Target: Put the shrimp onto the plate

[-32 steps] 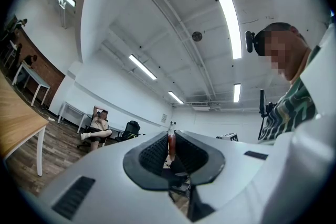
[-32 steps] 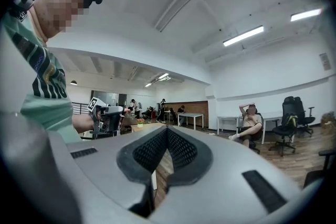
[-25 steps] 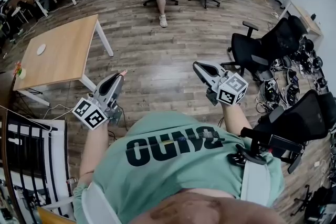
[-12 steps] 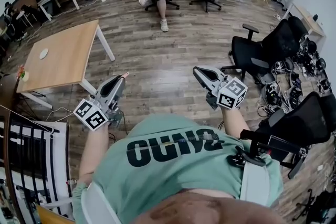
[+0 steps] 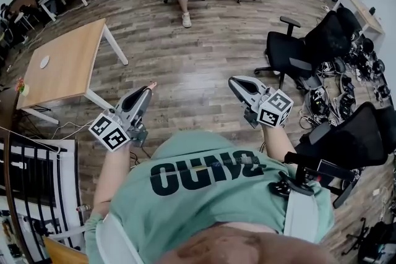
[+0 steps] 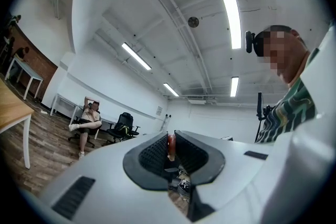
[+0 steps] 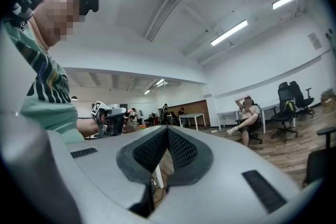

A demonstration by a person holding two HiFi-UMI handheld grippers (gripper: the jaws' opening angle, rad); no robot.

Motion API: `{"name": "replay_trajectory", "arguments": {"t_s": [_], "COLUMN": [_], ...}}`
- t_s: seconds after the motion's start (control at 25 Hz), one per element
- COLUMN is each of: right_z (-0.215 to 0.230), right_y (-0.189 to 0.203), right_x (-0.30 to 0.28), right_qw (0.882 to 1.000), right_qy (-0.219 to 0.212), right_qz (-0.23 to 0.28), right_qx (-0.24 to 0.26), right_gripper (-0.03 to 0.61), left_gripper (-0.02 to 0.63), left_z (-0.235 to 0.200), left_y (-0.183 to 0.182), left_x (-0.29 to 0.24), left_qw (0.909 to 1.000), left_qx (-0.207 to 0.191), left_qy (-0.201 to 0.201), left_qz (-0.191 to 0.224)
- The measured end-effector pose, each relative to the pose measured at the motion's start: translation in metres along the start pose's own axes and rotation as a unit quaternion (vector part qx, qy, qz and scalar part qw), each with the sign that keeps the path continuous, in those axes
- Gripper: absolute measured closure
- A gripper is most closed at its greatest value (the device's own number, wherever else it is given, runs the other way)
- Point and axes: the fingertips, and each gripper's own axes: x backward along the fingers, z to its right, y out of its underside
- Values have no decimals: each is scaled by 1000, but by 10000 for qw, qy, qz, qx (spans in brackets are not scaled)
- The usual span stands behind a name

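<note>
- Left gripper [image 6: 171,135]: fingers clenched on the shrimp [image 6: 171,147], pinched between the tips (so the pickup looks done).
- Right gripper [image 7: 167,131]: fingers pressed together, nothing between them.
- Plate [image 5: 44,61] on the bench [image 5: 74,74], well beyond the left fingers; carrying over and setting down remain.

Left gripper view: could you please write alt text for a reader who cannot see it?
The left gripper pinches a small red shrimp between its jaw tips. Beyond are a seated person at left, a wooden table edge and strip lights overhead.
</note>
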Motion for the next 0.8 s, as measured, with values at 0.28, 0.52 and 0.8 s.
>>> {"name": "replay_trajectory", "arguments": {"t_s": [0.28, 0.52, 0.8], "right_z": [31, 46, 47], "right_y": [7, 14, -1], "right_x": [31, 12, -73], "right_qw": [9995, 9987, 9985], "right_qy": [202, 362, 506], "right_qz": [34, -60, -138], "right_qx": [-246, -355, -124], "right_gripper": [572, 572, 574], "left_gripper": [571, 571, 571], "left_z": [11, -15, -103], "left_y": [19, 20, -5], "left_x": [-43, -55, -38], "left_qw": [9993, 9985, 9977], "left_qx": [144, 220, 412], "left_qy": [195, 380, 519], "left_qz": [-280, -329, -144]}}
